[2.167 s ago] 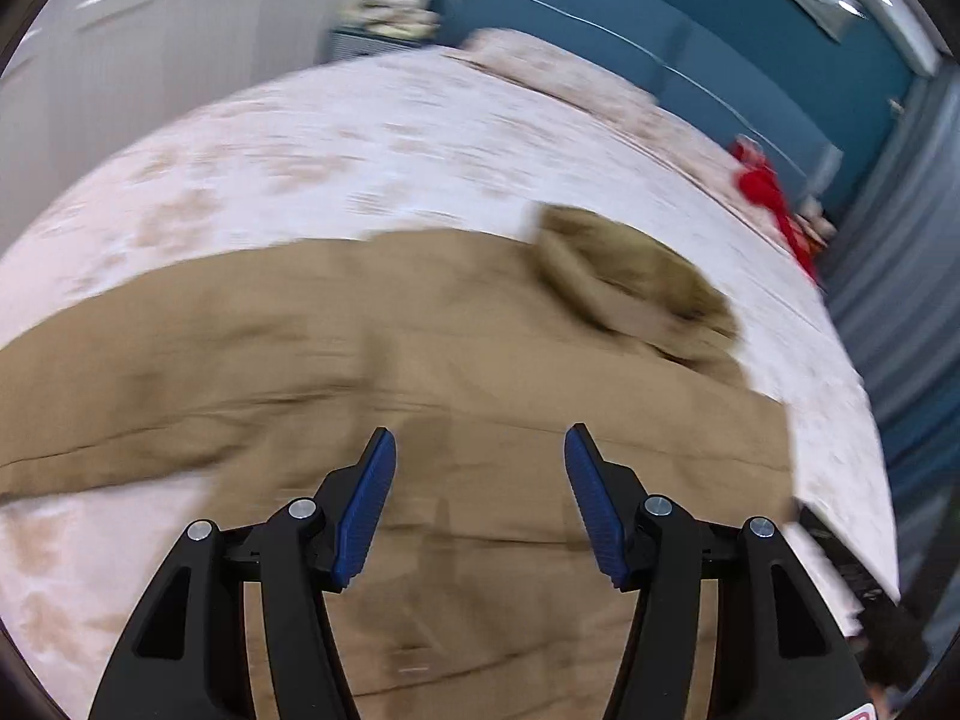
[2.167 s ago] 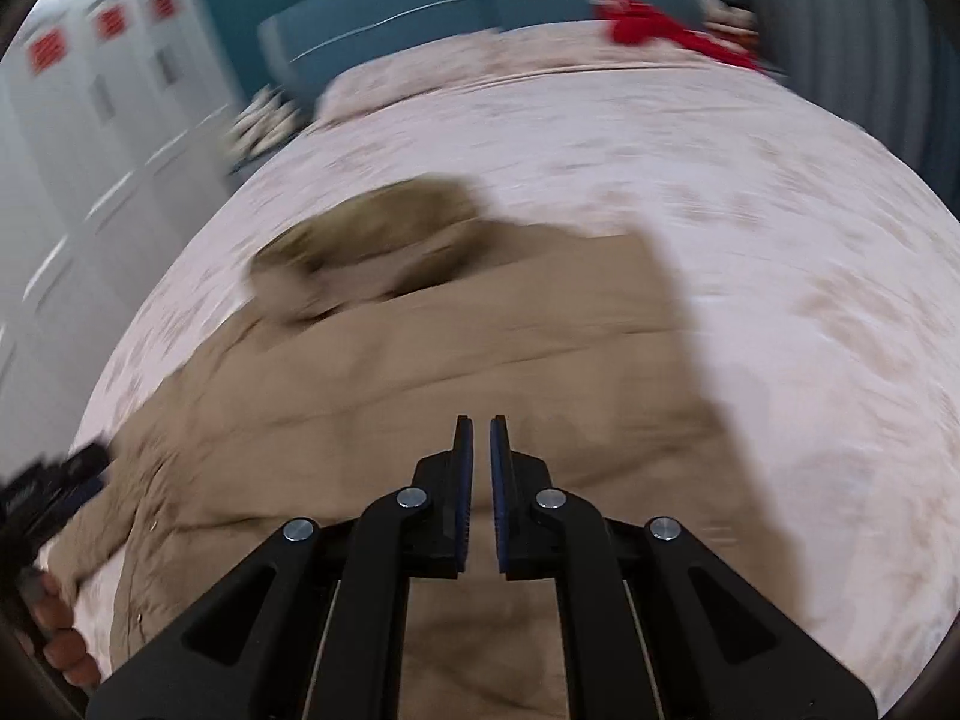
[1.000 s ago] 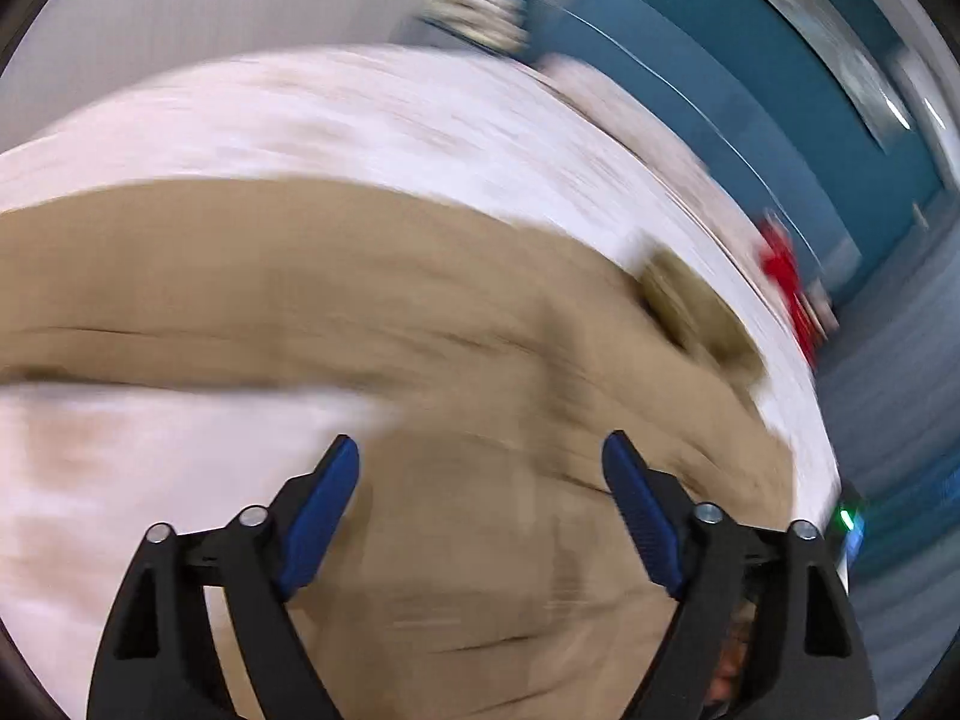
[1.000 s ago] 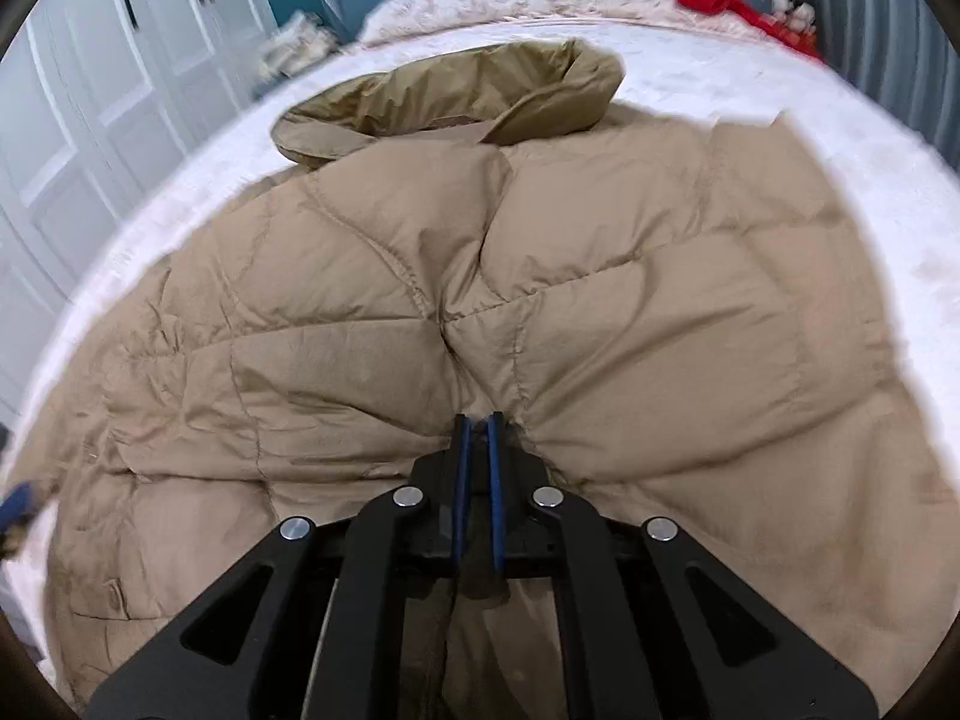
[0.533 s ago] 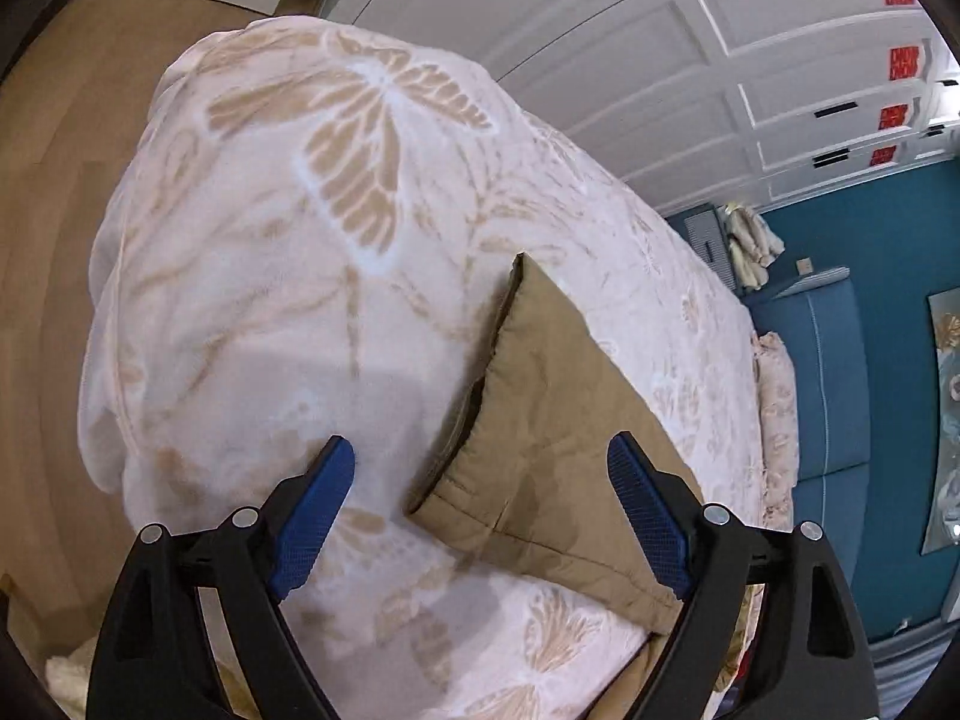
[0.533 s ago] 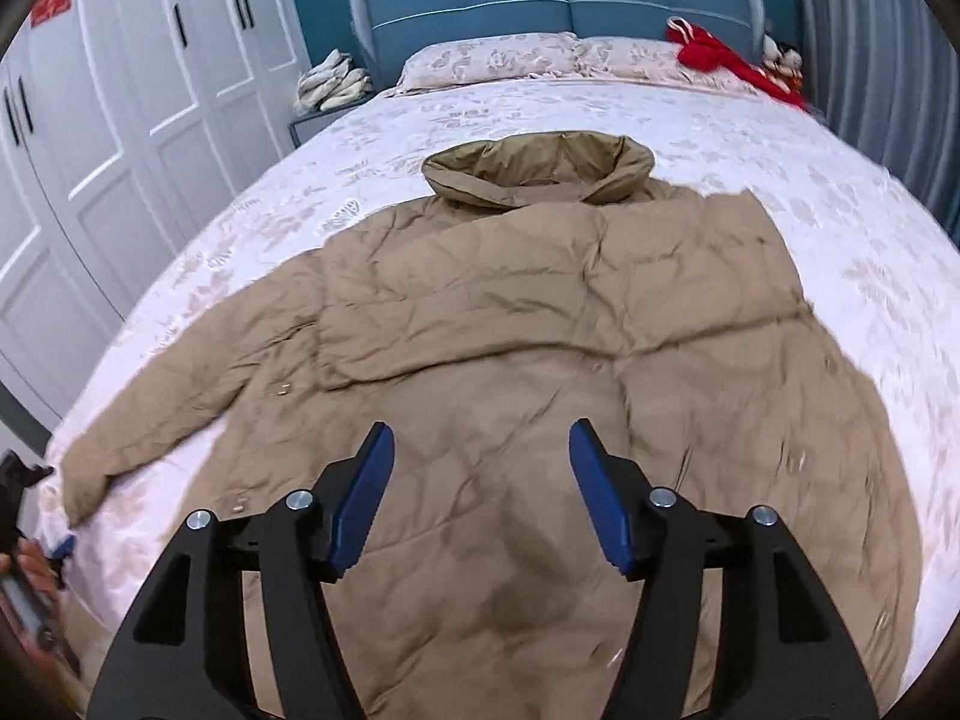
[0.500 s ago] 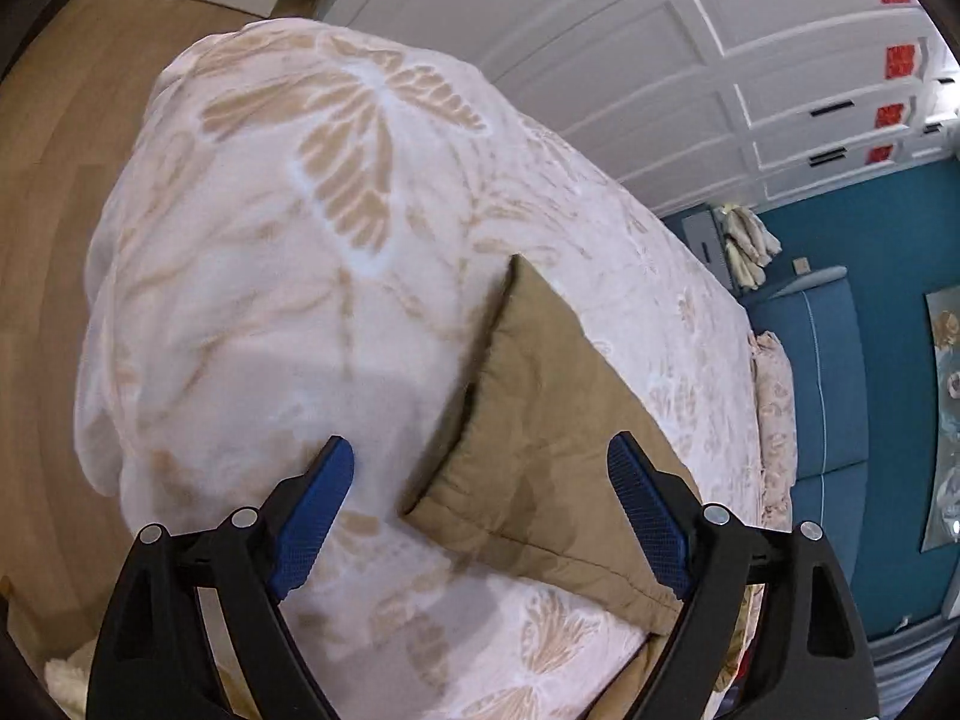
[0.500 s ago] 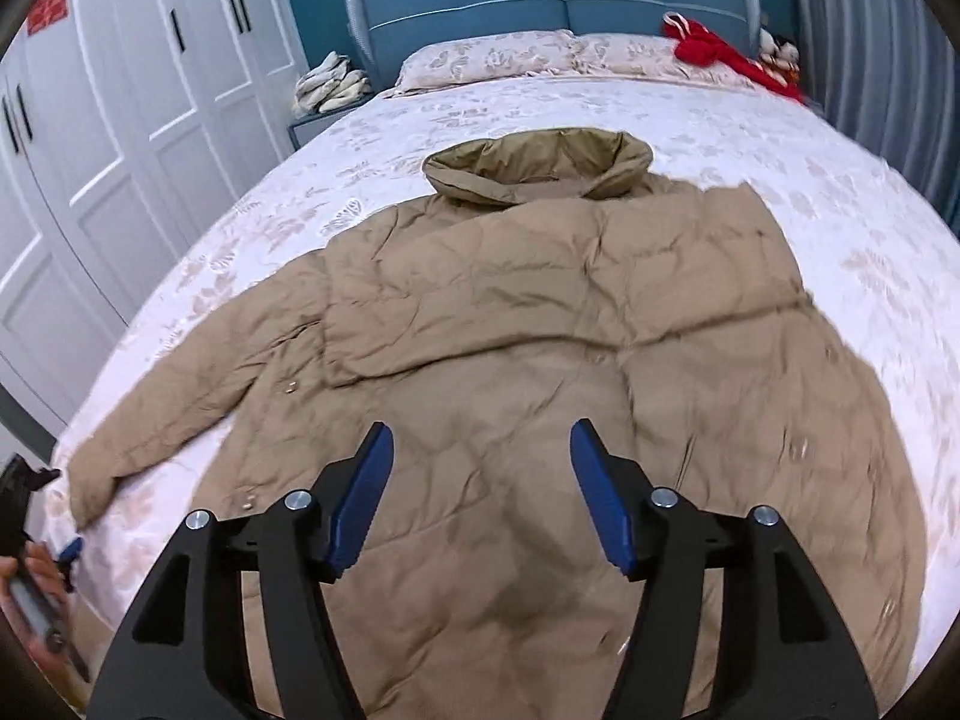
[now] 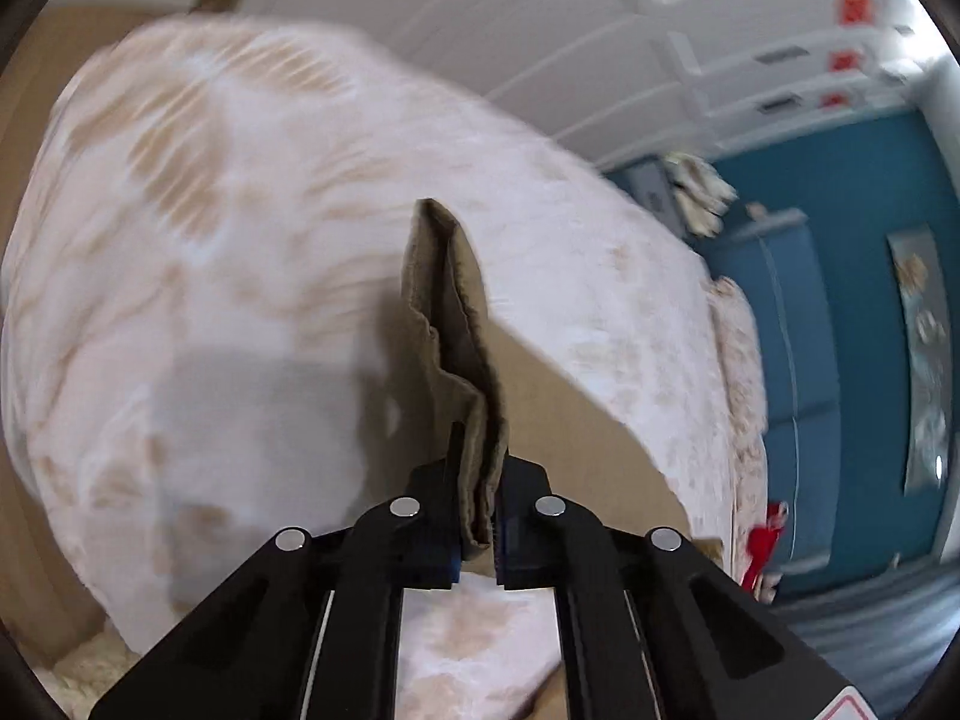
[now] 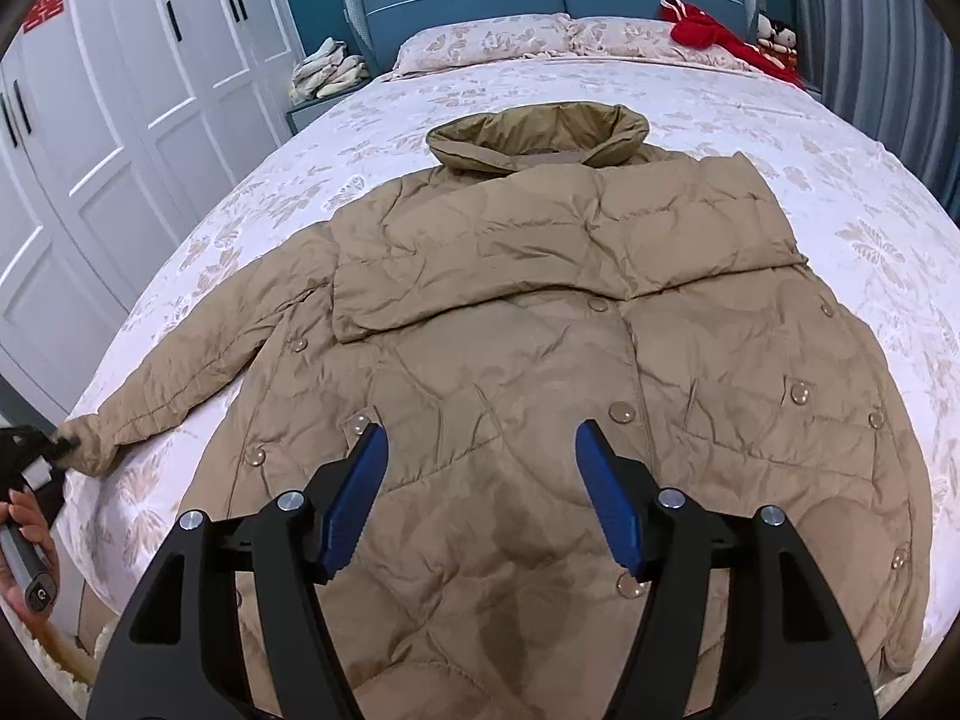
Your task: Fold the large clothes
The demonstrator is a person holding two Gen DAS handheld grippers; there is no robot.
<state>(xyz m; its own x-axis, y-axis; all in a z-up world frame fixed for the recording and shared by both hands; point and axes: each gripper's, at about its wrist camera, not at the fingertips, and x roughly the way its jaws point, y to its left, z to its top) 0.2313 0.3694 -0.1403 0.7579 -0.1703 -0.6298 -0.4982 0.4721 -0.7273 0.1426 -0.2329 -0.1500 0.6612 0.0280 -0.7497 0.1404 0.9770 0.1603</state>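
Here the tan padded coat [image 10: 540, 312] lies spread face up across the flowered bedspread [image 10: 840, 138], filling the middle of the right wrist view, collar toward the blue headboard at the top and hem toward the bottom edge. One sleeve already lies folded across the chest as a wide band; the other sleeve [image 10: 198, 360] runs out toward the lower left of the frame, where its cuff [image 9: 456, 348] sits at the edge of the bed. The left gripper [image 9: 478, 531] has its jaws clamped tight on that cuff, the fabric standing up pinched between the pads in the middle of the left wrist view; in the right wrist view it shows small at the left edge, with a hand [image 10: 24, 546] on its handle. The right gripper [image 10: 480, 501] hangs above the coat's lower front with its jaws opening and nothing between them. The step in hand looks to be folding in the second sleeve. The next move probably calls for carrying the cuff up and across toward the chest while keeping the grip firm, since the slick quilted cloth may slip, and for laying it flat over the folded band.
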